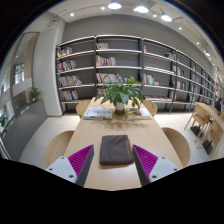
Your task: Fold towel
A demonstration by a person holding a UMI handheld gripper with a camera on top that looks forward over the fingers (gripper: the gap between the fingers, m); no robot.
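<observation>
A grey towel lies folded into a small rectangle on the light wooden table. It rests flat, just ahead of and between my fingers. My gripper is open and empty, its purple pads spread wide at either side of the towel without touching it.
A potted green plant stands mid-table beyond the towel, with open books or papers beside it. Wooden chairs ring the table. Long bookshelves line the back wall. Another table with chairs stands to the right.
</observation>
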